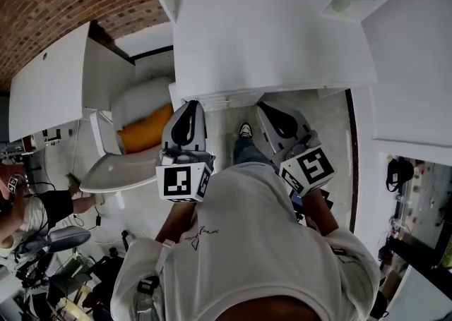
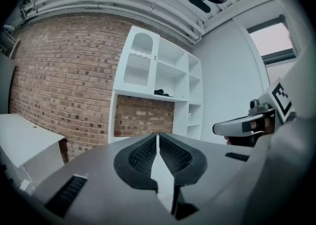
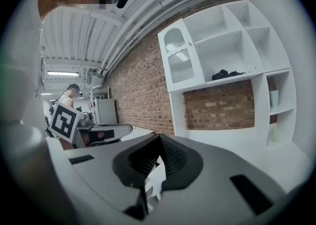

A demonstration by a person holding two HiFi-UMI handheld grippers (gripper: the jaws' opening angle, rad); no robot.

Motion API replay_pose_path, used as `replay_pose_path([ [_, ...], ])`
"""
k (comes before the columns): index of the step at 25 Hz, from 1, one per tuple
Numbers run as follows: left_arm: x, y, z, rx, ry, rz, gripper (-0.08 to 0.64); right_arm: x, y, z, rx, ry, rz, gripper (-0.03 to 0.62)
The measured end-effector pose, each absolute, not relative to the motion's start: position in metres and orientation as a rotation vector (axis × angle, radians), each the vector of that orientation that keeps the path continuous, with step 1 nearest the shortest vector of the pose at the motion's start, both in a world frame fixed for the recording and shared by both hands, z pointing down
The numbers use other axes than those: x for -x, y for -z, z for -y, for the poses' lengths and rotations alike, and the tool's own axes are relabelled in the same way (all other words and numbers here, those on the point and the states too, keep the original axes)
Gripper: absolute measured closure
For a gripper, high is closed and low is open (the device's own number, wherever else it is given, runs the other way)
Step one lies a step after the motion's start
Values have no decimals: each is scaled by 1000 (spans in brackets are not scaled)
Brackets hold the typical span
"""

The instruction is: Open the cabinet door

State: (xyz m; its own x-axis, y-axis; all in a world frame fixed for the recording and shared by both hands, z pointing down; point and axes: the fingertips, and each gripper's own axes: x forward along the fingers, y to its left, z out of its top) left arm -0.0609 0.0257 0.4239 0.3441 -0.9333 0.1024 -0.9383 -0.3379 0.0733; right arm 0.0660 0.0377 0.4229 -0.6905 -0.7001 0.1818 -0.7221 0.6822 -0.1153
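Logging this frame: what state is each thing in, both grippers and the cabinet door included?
left gripper: shut, nothing between its jaws.
right gripper: shut, nothing between its jaws.
cabinet door: looks closed, flush with the shelf unit's front, neither gripper on it.
dark item: lying on the open shelf to the right of the door.

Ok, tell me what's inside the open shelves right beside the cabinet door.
One small dark object lies on the lower shelf, too small to identify. Nothing else shows there. The cabinet door covers whatever sits behind it.
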Motion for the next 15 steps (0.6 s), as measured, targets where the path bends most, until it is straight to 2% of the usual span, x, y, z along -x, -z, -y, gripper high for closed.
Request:
replay_pose_path([
  [7,28,-416,54,-2434,-79,1790,532,-84,-421,37,-966,-365,2863,568],
  [15,26,-416,89,-2370,-126,1866,532,-94,-429,75,-972,-395,2863,568],
])
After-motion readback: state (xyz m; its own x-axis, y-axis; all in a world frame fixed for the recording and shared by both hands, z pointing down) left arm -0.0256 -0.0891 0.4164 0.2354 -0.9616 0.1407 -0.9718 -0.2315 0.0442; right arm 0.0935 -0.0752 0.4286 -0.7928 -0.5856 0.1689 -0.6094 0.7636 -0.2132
